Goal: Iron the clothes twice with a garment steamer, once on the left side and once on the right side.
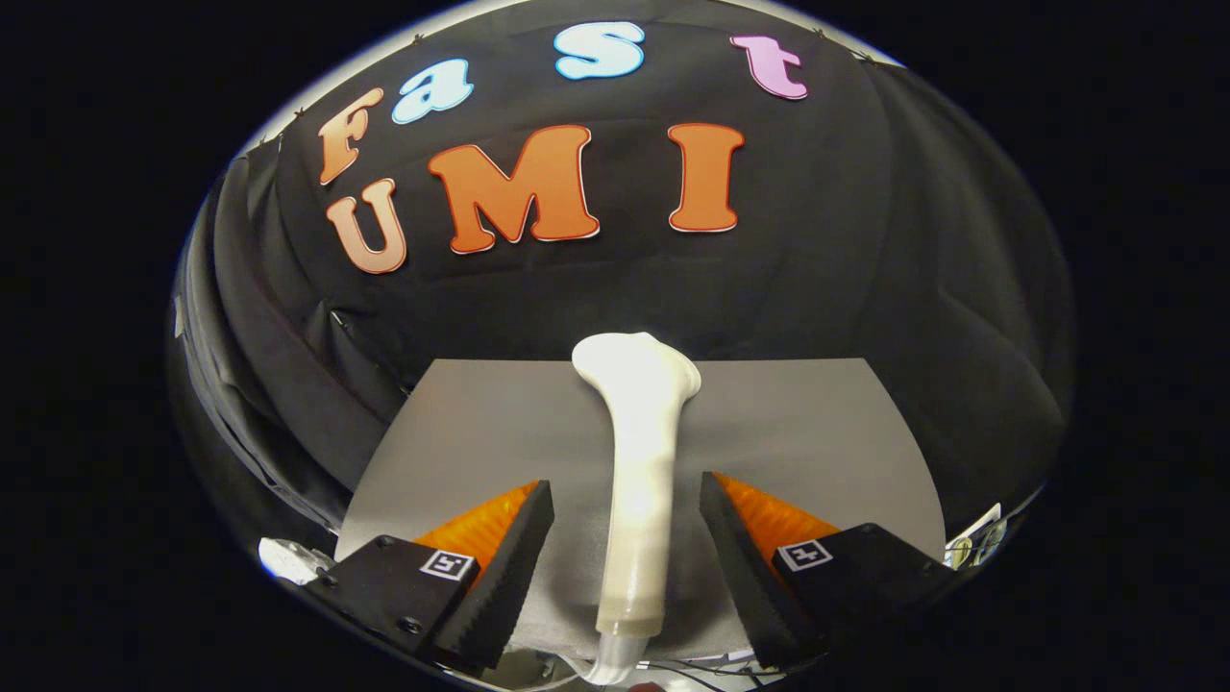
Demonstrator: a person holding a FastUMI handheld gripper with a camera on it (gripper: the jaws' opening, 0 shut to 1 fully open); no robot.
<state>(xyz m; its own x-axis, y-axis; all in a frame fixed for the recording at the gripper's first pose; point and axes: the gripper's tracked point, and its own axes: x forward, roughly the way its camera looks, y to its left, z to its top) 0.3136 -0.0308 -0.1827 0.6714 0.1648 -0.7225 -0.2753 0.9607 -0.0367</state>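
Observation:
A white garment steamer (636,423) lies lengthwise on a grey surface (817,423). Its wide head points away from me toward the black cloth wall, and its handle runs back between my fingers. My gripper (627,490) is open. One finger stands on each side of the handle, with a gap on both sides, so neither pad touches it. A cord leaves the handle's near end, close under me.
The grey surface ends at the black cloth wall just beyond the steamer's head. Thin cables (692,665) lie at the near edge. A small pale object (285,559) sits off the left near corner and another (975,543) off the right.

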